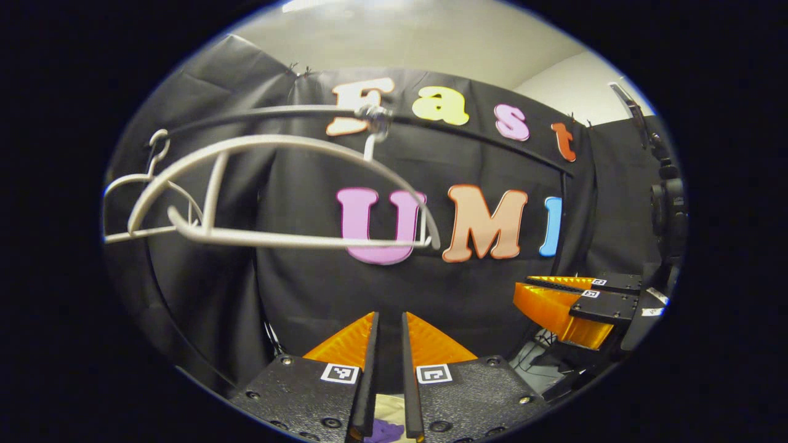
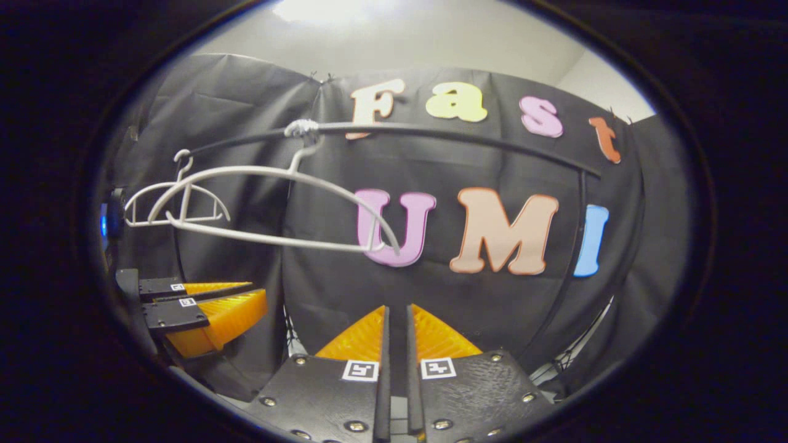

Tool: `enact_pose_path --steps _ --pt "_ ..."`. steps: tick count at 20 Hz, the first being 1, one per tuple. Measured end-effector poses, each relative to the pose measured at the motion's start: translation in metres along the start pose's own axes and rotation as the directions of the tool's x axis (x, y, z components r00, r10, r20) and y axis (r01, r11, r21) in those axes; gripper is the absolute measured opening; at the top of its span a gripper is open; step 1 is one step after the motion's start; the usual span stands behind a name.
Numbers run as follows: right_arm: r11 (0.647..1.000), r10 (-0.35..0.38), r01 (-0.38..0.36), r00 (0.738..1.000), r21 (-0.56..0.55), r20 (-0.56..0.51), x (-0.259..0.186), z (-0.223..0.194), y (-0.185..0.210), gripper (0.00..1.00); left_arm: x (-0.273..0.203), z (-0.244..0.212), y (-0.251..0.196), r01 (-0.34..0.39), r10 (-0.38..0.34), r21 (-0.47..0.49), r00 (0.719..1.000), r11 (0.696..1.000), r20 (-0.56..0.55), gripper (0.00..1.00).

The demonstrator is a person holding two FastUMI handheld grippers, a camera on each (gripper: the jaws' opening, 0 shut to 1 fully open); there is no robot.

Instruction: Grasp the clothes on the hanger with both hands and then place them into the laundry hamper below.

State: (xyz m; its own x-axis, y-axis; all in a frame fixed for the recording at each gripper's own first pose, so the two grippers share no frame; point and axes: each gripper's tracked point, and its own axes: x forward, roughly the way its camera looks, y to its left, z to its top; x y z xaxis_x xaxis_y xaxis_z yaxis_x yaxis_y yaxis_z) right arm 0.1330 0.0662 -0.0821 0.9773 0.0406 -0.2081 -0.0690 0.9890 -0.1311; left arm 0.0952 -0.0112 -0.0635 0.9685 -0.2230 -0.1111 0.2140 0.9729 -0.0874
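A thin black metal rail [image 2: 468, 132] is seen arching across the booth, kept high so that garments hang free. From it a large bare white plastic hanger [image 1: 277, 191] is hung by its hook, with a smaller white wire hanger [image 2: 175, 203] farther along; neither carries clothing. Low between the fingers in the left gripper view, a patch of pale cloth with a purple print [image 1: 388, 424] is glimpsed, judged to be the clothes already down toward the hamper, though this cannot be confirmed. The left gripper [image 1: 390, 344] and the right gripper [image 2: 397, 344] are held side by side below the hangers, each nearly clenched, a narrow gap left and nothing gripped.
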Motion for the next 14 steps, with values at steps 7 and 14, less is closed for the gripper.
enact_pose_path --steps 7,14 --pt "1.000 -0.007 0.003 0.993 0.028 0.117 -0.043 0.057 -0.020 0.33 -0.021 0.060 -0.039 0.018 -0.019 0.015 0.996 1.000 0.082 0.50" --pt "0.999 -0.035 0.029 0.989 0.045 0.144 -0.078 0.066 -0.049 0.82 -0.045 0.073 -0.064 0.008 -0.015 0.055 0.994 0.998 0.112 0.94"
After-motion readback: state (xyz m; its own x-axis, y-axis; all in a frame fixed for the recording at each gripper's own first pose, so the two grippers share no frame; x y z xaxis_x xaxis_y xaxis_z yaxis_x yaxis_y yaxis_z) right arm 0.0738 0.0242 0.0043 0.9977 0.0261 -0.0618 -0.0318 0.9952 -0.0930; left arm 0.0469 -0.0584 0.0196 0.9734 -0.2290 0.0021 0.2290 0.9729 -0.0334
